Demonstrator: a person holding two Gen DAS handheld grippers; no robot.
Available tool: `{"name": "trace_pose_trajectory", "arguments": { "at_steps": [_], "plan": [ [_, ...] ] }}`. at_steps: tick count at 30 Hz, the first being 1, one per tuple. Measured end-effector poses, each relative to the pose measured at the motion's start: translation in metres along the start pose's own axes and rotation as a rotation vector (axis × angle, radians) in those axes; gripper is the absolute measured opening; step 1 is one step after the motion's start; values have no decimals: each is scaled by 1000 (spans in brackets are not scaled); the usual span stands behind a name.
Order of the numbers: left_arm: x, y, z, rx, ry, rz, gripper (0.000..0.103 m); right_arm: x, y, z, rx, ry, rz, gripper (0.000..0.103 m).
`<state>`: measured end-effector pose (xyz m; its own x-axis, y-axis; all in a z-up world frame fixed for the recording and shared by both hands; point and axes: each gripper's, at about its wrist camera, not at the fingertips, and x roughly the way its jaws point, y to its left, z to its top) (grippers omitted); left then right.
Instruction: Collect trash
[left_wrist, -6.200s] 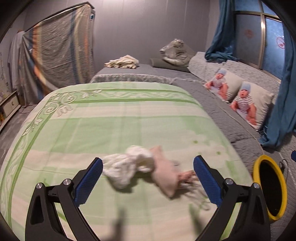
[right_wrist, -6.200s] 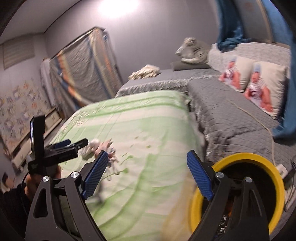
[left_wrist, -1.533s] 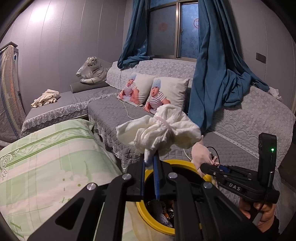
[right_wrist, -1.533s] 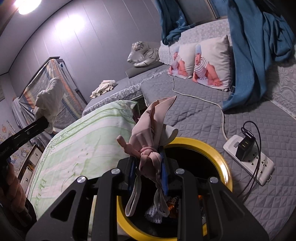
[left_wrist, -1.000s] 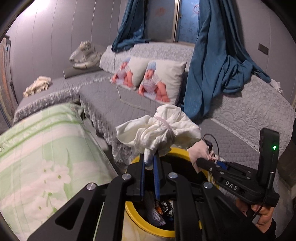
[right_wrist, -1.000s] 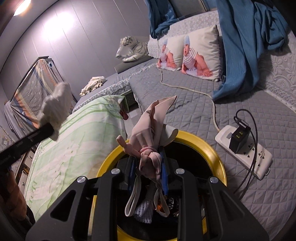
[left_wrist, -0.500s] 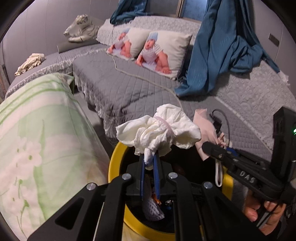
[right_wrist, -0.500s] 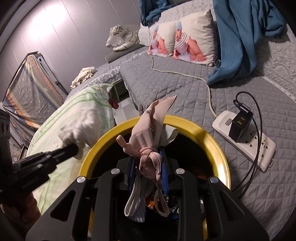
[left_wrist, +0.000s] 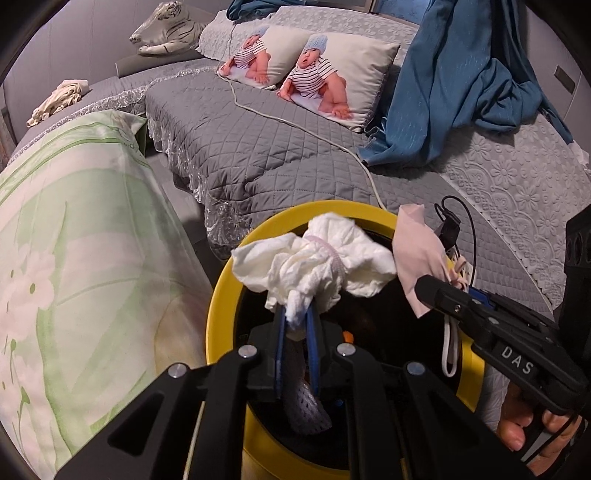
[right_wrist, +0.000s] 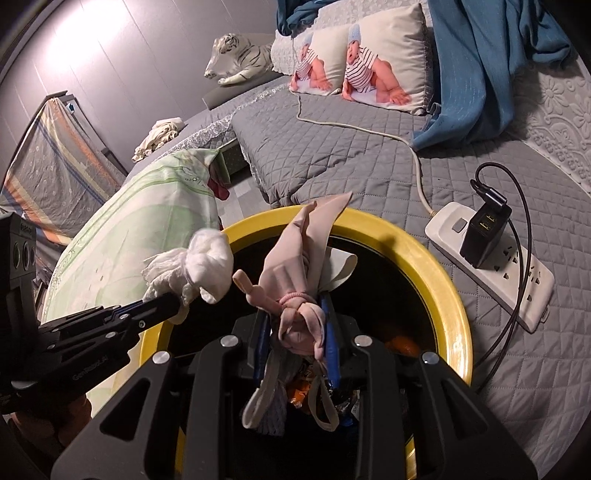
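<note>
My left gripper (left_wrist: 297, 325) is shut on a white crumpled bundle (left_wrist: 317, 266) tied with a pink band, held above the open mouth of the yellow-rimmed trash bin (left_wrist: 221, 314). My right gripper (right_wrist: 295, 325) is shut on a pink tied bundle (right_wrist: 299, 258) with hanging straps, also above the bin (right_wrist: 454, 314). The white bundle (right_wrist: 199, 266) shows at left in the right wrist view, the pink bundle (left_wrist: 417, 258) at right in the left wrist view. Trash lies inside the bin.
A green floral bed (left_wrist: 74, 258) is left of the bin. Grey quilted cover (left_wrist: 258, 147) lies behind, with baby-print pillows (left_wrist: 332, 81), a blue curtain (left_wrist: 461, 81), and a white power strip (right_wrist: 491, 258) with a black charger and cables right of the bin.
Both grippers have moved closer over the bin and tilted down, still holding their bundles. The bin mouth now fills more of both views.
</note>
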<state>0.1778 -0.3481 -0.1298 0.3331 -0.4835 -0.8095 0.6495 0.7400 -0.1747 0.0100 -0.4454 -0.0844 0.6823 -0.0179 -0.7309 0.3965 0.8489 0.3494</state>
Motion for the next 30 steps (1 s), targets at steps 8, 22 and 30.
{"name": "trace_pose_trajectory", "arguments": {
  "at_steps": [8,22,30],
  "plan": [
    [-17,14,4,-53,-41,15,34,-13,-8,4,36,-25,-55,30],
    [-85,52,1,-149,-174,30,38,-59,8,11,30,-119,-94,34],
    [-151,88,-17,-192,-303,67,38,-83,66,14,-83,-193,-79,35]
  ]
}}
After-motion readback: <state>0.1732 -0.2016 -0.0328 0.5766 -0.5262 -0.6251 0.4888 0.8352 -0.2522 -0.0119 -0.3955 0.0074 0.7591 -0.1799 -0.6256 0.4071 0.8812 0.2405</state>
